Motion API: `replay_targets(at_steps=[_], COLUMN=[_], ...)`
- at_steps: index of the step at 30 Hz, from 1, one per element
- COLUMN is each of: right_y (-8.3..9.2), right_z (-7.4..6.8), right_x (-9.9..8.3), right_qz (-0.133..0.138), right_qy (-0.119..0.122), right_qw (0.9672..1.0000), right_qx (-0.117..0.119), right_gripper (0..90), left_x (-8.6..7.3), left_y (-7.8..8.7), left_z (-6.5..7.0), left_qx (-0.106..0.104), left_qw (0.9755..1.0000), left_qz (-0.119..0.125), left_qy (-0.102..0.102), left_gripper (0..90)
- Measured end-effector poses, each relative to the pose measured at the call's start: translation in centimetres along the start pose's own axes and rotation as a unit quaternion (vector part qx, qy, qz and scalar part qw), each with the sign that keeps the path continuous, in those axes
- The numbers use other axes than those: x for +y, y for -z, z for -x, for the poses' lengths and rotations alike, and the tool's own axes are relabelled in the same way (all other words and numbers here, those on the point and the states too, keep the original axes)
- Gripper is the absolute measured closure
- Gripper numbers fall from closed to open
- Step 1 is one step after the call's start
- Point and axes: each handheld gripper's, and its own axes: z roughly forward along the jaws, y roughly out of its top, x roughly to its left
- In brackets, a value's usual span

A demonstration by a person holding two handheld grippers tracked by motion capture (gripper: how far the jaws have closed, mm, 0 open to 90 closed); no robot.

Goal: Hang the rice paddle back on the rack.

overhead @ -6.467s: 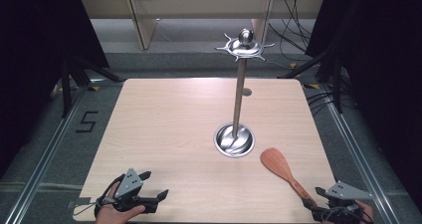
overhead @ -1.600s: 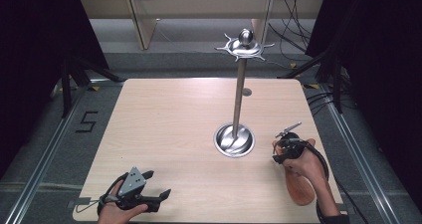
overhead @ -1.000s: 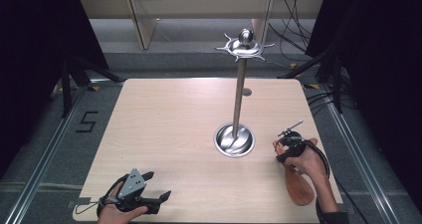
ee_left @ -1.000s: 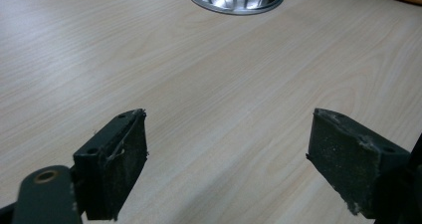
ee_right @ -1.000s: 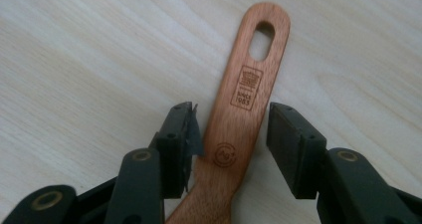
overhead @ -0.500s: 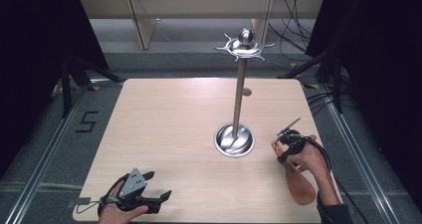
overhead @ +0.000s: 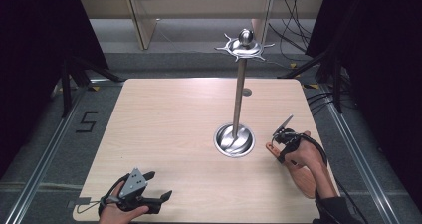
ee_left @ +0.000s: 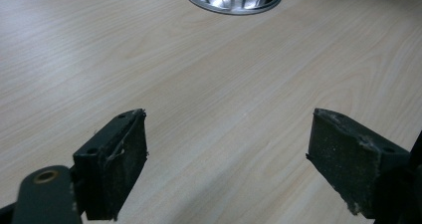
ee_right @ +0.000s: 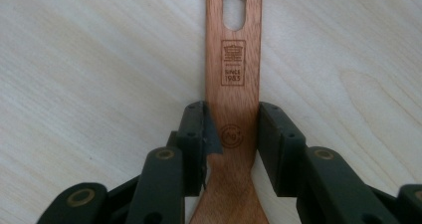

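The wooden spatula (ee_right: pixel 233 109), untouched on the worktop (overhead: pixel 164 129) seconds ago, is now clamped at its handle between the right gripper (ee_right: pixel 233 134) fingers beside the stand (overhead: pixel 235 139), ready for lifting, while the left gripper (ee_left: pixel 229 169) fingers are held apart.

Two black hand-held grippers

Left gripper (overhead: pixel 149 194) carries a grey three-cornered plate; its worn black pads (ee_left: pixel 119 169) sit on arms with brass-ringed screw holes. Right gripper (overhead: pixel 283 138) trails a black cable past a dark sleeve (overhead: pixel 338 211).
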Motion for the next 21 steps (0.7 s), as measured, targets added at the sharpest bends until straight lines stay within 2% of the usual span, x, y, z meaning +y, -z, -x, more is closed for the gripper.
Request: replay_targets(at_steps=[1, 2, 6, 7, 8, 9, 10, 11, 14, 15, 16, 18, 19, 20, 21], right_y=[0.0, 0.0, 0.2, 0.5, 0.6, 0.7, 0.9, 1.2, 2.2, 2.5, 2.5, 3.3, 4.0, 4.3, 4.3], right_z=[0.0, -0.2, -0.5, -0.7, -0.7, -0.7, -0.7, -0.9, -1.1, -1.2, -1.2, -1.5, -2.1, -2.2, -2.2], right_x=[0.0, 0.0, -0.1, -0.3, -0.3, -0.5, -0.7, -0.8, -1.5, -1.7, -1.7, -2.2, -2.7, -2.9, -2.9], right_qz=[0.005, 0.006, 0.008, 0.010, 0.017, 0.024, 0.040, 0.047, 0.069, 0.080, 0.080, 0.102, 0.126, 0.138, 0.138], right_qy=[0.021, 0.030, 0.038, 0.037, 0.035, 0.036, 0.038, 0.030, 0.026, 0.026, 0.026, 0.025, 0.027, 0.031, 0.031], right_qw=[0.9997, 0.9995, 0.9992, 0.9992, 0.9991, 0.9990, 0.9985, 0.9984, 0.9973, 0.9964, 0.9964, 0.9943, 0.9916, 0.9899, 0.9899], right_qx=[-0.009, -0.005, -0.014, -0.012, -0.014, -0.009, 0.003, 0.015, 0.003, 0.006, 0.006, 0.014, 0.015, 0.014, 0.014], right_gripper=[66.3, 66.3, 66.3, 66.3, 66.3, 66.3, 66.4, 66.3, 66.4, 66.4, 66.4, 66.3, 67.1, 67.1, 67.1], left_x=[-0.1, -0.1, 0.0, 0.0, 0.0, -0.1, -0.1, -0.1, 0.0, -0.1, -0.1, -0.1, 0.0, 0.0, -0.1], left_y=[-0.1, -0.1, -0.1, 0.0, 0.0, -0.1, -0.1, -0.1, -0.1, -0.1, -0.1, -0.1, 0.0, 0.0, -0.1], left_z=[0.2, 0.2, 0.2, 0.0, 0.1, 0.2, 0.2, 0.2, 0.1, 0.2, 0.2, 0.2, 0.0, 0.0, 0.1], left_qx=[-0.002, -0.003, -0.003, -0.002, -0.002, -0.004, -0.004, -0.004, -0.003, -0.004, -0.004, -0.004, 0.000, 0.000, -0.004], left_qw=[0.9999, 0.9999, 1.0000, 1.0000, 1.0000, 0.9999, 0.9999, 0.9999, 1.0000, 0.9999, 0.9999, 0.9999, 1.0000, 1.0000, 0.9999], left_qz=[0.002, 0.000, 0.002, 0.000, 0.001, 0.003, 0.003, -0.002, 0.000, 0.001, 0.001, -0.001, -0.003, -0.003, 0.002], left_qy=[0.016, 0.012, 0.009, 0.000, 0.005, 0.016, 0.016, 0.011, 0.003, 0.013, 0.013, 0.011, 0.004, 0.004, 0.011], left_gripper=[14.9, 14.9, 14.9, 14.9, 14.9, 14.9, 14.9, 14.9, 14.9, 14.9, 14.9, 14.9, 14.9, 14.9, 14.9])
